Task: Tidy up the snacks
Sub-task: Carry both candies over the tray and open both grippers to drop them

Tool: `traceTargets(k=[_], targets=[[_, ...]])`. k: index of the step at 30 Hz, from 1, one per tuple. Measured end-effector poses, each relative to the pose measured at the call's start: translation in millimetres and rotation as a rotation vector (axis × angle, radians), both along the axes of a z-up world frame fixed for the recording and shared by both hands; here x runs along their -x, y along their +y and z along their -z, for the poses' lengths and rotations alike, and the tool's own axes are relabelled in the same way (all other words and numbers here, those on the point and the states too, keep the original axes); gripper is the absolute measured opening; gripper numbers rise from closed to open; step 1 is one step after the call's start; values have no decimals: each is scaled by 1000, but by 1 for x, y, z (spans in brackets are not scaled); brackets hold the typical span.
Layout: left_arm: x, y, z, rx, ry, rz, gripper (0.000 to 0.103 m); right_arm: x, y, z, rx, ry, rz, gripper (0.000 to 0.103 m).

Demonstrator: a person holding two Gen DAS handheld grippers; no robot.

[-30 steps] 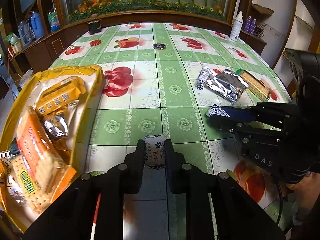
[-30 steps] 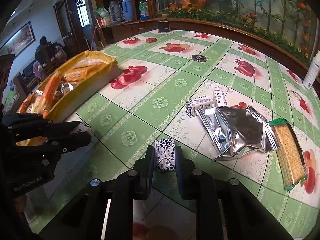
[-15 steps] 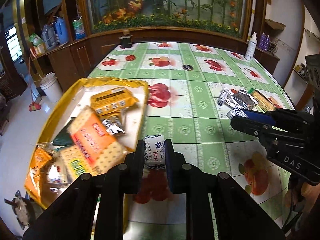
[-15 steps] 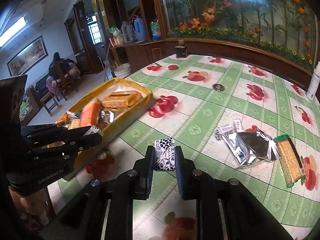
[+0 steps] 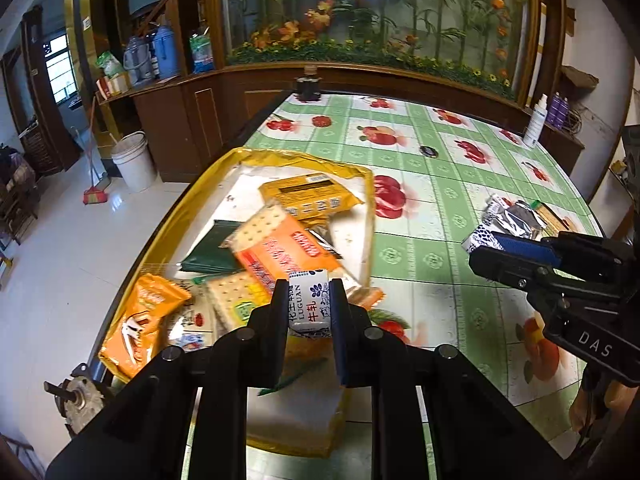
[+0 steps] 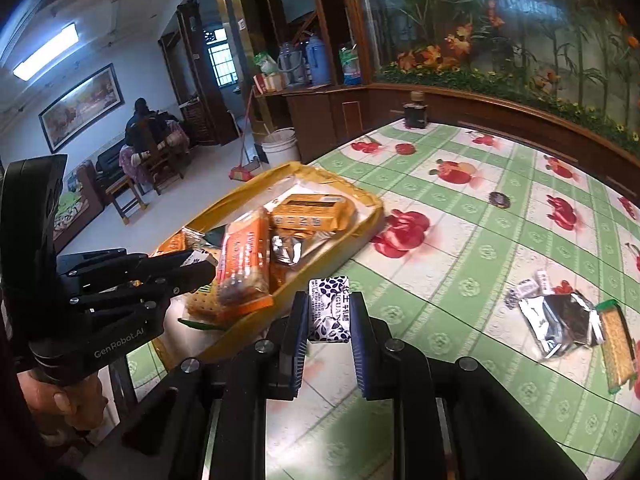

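My left gripper [image 5: 309, 302] is shut on a small white-and-blue milk candy pack [image 5: 309, 304] and hangs above the near end of the yellow tray [image 5: 200, 184], which holds orange cracker packs [image 5: 280, 248] and other snacks. My right gripper [image 6: 329, 312] is shut on a second candy pack [image 6: 329, 308] with a dark leaf print, over the green tablecloth just right of the tray [image 6: 360, 196]. In the right wrist view the left gripper [image 6: 200, 268] shows at the left with a hand under it. On the table lie a silver foil packet [image 6: 560, 320], a cracker pack [image 6: 618, 344] and two small candies [image 6: 532, 284].
A small dark round lid [image 6: 499, 199] and a dark jar [image 6: 416, 114] sit further back on the table. Wooden cabinets and a planted glass case line the far side. A white bucket [image 5: 134, 160] and a broom stand on the floor left of the table.
Both grippers have risen and swung left with their candy packs, from over the open tablecloth to the tray; the left one now hangs over the tray's snacks.
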State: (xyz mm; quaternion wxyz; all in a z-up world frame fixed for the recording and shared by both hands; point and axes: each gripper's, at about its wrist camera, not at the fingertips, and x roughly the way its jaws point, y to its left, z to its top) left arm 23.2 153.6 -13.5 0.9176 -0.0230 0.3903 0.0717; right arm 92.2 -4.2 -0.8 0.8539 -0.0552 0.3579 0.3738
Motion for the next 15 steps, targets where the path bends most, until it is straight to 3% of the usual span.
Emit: traceTargets(k=[15], targets=[[9, 47, 10, 26, 21, -92, 17, 5, 52, 4, -8, 24, -92, 20]])
